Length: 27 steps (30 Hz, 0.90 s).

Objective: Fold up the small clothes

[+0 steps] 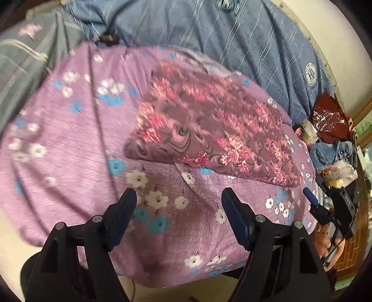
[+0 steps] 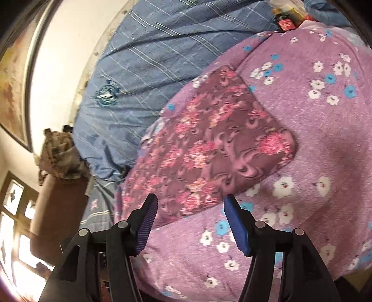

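A folded maroon garment with pink flowers (image 1: 209,130) (image 2: 209,148) lies flat on a lilac cloth printed with white and blue flowers (image 1: 69,144) (image 2: 313,162). My left gripper (image 1: 179,195) hovers open over the lilac cloth, short of the garment's near edge, with nothing between its fingers. My right gripper (image 2: 190,199) is open too, and the garment's near corner lies just beyond its fingers. The left wrist view catches one blue fingertip (image 1: 311,199) of the right gripper at the cloth's right edge, with a hand (image 1: 325,246) behind it.
The lilac cloth rests on a bed with a blue striped sheet (image 1: 232,34) (image 2: 144,69). Grey striped bedding (image 1: 23,65) lies at the left. A red-brown plastic bag (image 1: 327,120), a blue cloth (image 1: 332,151) and bottles (image 2: 286,21) crowd the bed's far side. A white wall (image 2: 65,46) borders the bed.
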Available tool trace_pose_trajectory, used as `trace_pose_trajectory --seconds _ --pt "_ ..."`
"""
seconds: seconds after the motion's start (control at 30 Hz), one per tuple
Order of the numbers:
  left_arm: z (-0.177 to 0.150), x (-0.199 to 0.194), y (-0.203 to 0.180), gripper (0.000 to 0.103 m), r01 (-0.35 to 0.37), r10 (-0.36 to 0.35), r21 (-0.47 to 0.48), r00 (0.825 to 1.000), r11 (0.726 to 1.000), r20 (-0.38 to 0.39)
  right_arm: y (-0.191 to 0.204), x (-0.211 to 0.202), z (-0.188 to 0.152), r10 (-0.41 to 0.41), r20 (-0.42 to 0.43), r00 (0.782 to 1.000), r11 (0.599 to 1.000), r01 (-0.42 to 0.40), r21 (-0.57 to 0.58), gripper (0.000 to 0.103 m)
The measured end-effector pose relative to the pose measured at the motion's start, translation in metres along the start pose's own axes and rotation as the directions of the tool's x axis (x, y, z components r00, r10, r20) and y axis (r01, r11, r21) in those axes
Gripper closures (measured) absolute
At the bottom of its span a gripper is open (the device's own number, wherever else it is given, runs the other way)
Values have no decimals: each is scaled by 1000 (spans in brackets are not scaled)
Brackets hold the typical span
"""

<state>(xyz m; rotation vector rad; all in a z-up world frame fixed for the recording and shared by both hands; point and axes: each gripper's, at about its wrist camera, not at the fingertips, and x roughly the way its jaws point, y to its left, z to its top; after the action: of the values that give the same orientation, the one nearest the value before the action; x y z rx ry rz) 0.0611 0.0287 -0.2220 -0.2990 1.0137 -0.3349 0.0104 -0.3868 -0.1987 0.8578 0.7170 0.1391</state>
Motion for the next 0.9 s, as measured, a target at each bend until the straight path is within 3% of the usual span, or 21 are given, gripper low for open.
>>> trace_pose_trajectory --seconds 0.2,0.37,0.57,0.83,0.9 --pt "-6 -26 9 21 1 1 -71 1000 997 23 1 18 -3 67 -26 997 997 -65 52 41" --pt "-2 -8 29 21 35 -40 -184 999 982 -25 -1 17 -11 62 -27 998 997 -61 39 41" --pt "13 9 36 21 102 -98 -268 995 958 30 -19 2 -7 91 18 996 993 -92 76 40" --pt "28 60 29 23 199 -201 -411 979 890 40 -29 6 3 105 19 994 990 -106 95 40" --pt "32 72 29 32 192 -200 -444 979 875 28 -34 8 5 108 11 994 988 -109 112 40"
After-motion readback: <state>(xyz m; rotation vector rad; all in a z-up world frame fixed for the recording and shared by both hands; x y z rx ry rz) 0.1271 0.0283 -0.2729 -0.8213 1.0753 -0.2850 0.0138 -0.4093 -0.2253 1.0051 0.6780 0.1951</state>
